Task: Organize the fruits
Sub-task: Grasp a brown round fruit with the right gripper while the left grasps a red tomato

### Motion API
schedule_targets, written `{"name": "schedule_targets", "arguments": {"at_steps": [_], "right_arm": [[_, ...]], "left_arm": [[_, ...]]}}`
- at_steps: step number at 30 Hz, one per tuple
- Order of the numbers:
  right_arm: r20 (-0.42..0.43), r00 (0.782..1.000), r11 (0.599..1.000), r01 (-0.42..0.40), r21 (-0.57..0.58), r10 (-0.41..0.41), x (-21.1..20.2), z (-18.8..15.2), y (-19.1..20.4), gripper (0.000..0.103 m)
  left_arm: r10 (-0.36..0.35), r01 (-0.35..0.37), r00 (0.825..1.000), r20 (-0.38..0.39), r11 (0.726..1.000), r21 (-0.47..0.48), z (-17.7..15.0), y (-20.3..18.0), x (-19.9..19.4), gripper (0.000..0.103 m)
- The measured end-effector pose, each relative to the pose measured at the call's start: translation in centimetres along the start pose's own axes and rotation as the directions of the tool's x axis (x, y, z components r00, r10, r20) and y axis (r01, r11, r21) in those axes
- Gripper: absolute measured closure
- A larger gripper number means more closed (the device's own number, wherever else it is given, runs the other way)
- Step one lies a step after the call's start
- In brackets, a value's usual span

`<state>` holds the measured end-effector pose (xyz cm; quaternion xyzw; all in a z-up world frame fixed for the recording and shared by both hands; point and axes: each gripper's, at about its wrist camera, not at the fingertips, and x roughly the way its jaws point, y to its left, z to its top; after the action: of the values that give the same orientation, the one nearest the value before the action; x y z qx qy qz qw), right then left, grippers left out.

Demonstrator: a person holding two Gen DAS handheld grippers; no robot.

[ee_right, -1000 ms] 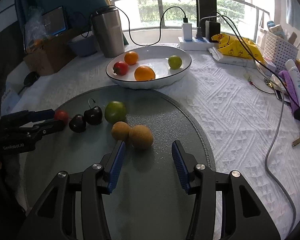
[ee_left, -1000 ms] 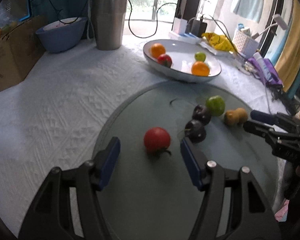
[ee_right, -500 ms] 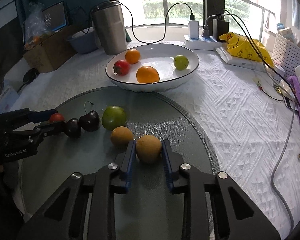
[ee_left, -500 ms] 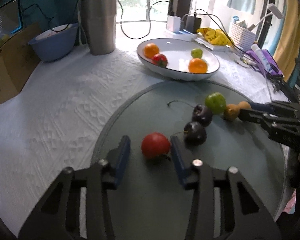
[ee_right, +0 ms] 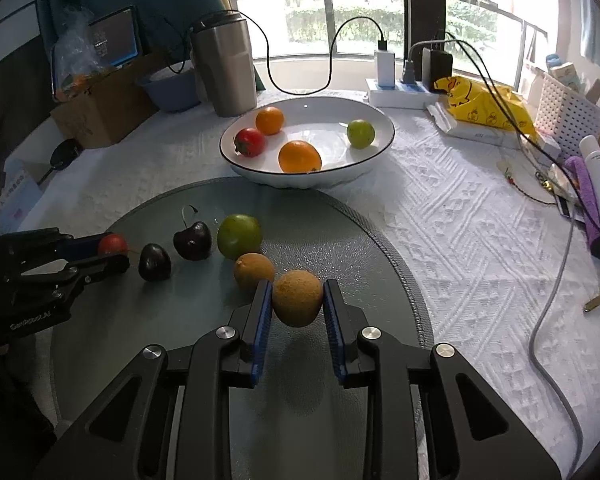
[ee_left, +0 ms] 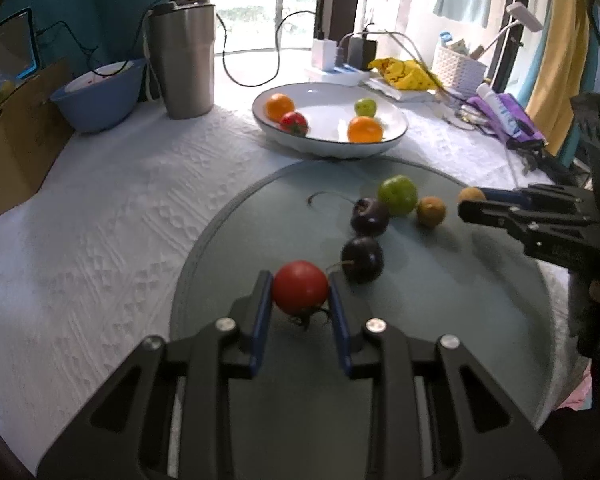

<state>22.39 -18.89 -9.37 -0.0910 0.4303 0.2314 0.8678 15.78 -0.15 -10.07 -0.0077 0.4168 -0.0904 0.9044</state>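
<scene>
Left gripper (ee_left: 300, 300): pinching the red tomato (ee_left: 300, 287) across its widest part, just above the glass mat (ee_left: 440, 340).
Right gripper (ee_right: 296, 300): pinching the brown round fruit (ee_right: 297, 297), pads on its flanks.
Ahead of left gripper: two dark cherries (ee_left: 362, 259), then a green fruit (ee_left: 397, 195).
Beside right gripper, to its left: second brown fruit (ee_right: 254, 270), nearly touching.
Beyond both: white bowl (ee_right: 374, 160), already holding four fruits.
Handling, tomato: likely light, smooth, thin-skinned; bruises under a hard squeeze.
Handling, brown fruit: probably firmer, rough skin, less prone to slip.
</scene>
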Motion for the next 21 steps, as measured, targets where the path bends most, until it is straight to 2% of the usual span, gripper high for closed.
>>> {"name": "schedule_targets", "arguments": {"at_steps": [5,9,21], "right_arm": [[0.014,1.0,1.0,-0.001,-0.008,0.001,-0.8,-0.1,0.5,0.075],[0.021,1.0,1.0,-0.006,-0.009,0.006,-1.2,-0.1,0.7,0.075],[0.03,1.0,1.0,-0.001,-0.011,0.001,-1.9,-0.3,0.9,0.075]], "left_arm": [[-0.023,0.023,1.0,-0.018,1.0,0.012,-0.5,-0.6,-0.2,0.074],[-0.042,0.042,0.997,-0.062,0.999,0.007,-1.1,-0.9,0.3,0.074],[-0.054,0.057,0.996,-0.072,0.998,0.041,-2.2,-1.7,-0.6,0.073]]}}
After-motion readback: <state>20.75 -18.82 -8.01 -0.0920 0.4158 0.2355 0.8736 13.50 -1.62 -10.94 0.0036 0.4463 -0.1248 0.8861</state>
